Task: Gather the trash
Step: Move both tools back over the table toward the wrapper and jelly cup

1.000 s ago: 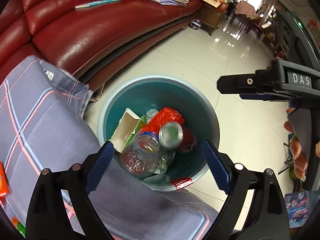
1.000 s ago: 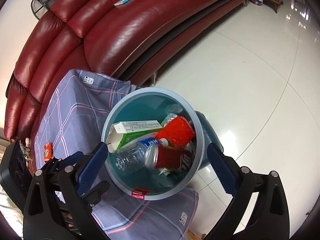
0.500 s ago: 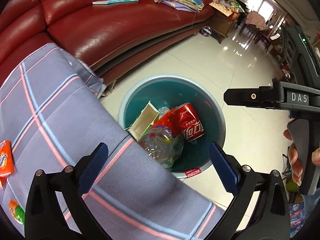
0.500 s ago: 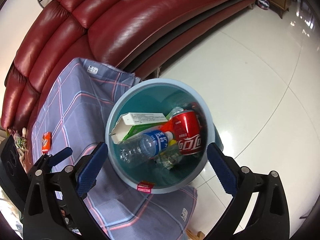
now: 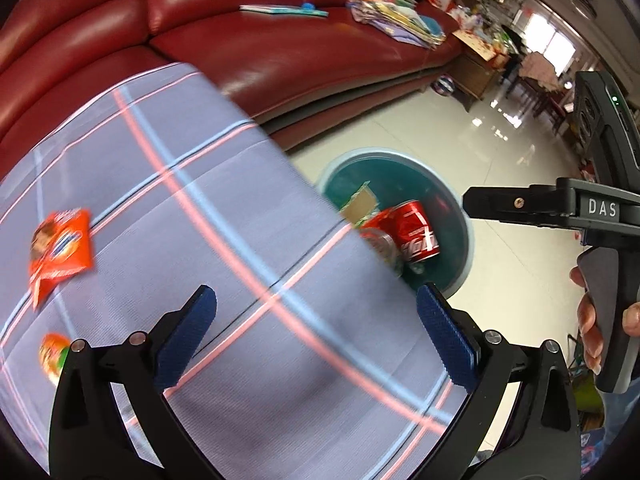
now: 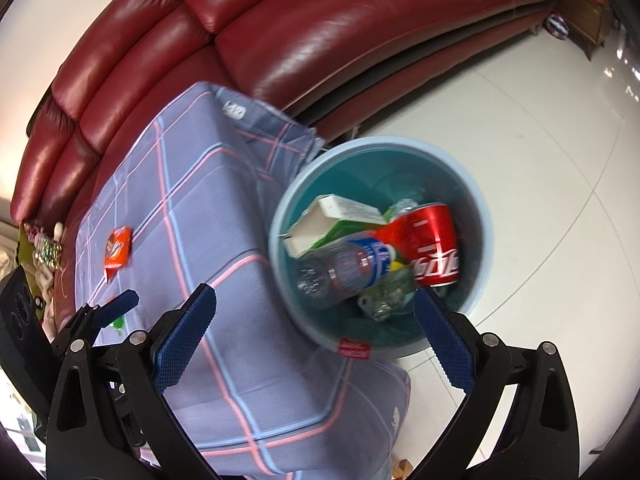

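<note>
Trash bin [image 5: 456,196] sits on the floor just beside the cloth-covered desk [image 5: 224,264] in the left wrist view, with a can [image 5: 412,228] inside; the left gripper [image 5: 316,336] hangs over the cloth, jaws spread and empty, probably headed for the orange packet [image 5: 60,248]. Right wrist view: right gripper [image 6: 314,340] above the bin's near rim, jaws spread, nothing held; bottle [image 6: 344,268], can and carton [image 6: 336,216] are binned, while the packet lies uncollected on the desk.

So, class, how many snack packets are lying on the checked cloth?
2. An orange packet lies on the cloth, and a second packet, partly hidden by the left gripper, lies nearer the camera. More may lie hidden.
</note>
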Motion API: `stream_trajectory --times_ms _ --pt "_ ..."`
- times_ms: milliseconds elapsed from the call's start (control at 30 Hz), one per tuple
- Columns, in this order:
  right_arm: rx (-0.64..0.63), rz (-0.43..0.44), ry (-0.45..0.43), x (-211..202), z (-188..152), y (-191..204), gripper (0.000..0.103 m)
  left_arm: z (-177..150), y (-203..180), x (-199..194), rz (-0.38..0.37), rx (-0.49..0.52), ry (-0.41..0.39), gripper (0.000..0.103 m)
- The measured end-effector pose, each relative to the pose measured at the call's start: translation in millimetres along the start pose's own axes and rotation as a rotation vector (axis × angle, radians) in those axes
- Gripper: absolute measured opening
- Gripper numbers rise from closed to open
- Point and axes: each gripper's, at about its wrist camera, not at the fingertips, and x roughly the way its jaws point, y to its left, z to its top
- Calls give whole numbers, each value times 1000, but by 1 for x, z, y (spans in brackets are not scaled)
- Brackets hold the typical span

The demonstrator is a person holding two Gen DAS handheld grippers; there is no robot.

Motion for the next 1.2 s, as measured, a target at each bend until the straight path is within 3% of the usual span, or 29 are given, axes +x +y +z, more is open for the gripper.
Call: stream_trajectory --times_ms 467,800,1133,1200 --pt "-100 24 65 27 -23 73 99 -56 103 -46 102 -211 -35 96" --pt "-180 37 113 59 -30 127 99 -86 174 -48 172 -379 -34 96" --pt "-238 73 161 87 -30 164 99 -85 194 -38 212 -413 -33 95" --pt "-243 75 166 91 -29 167 99 -84 193 -33 226 -405 -29 85"
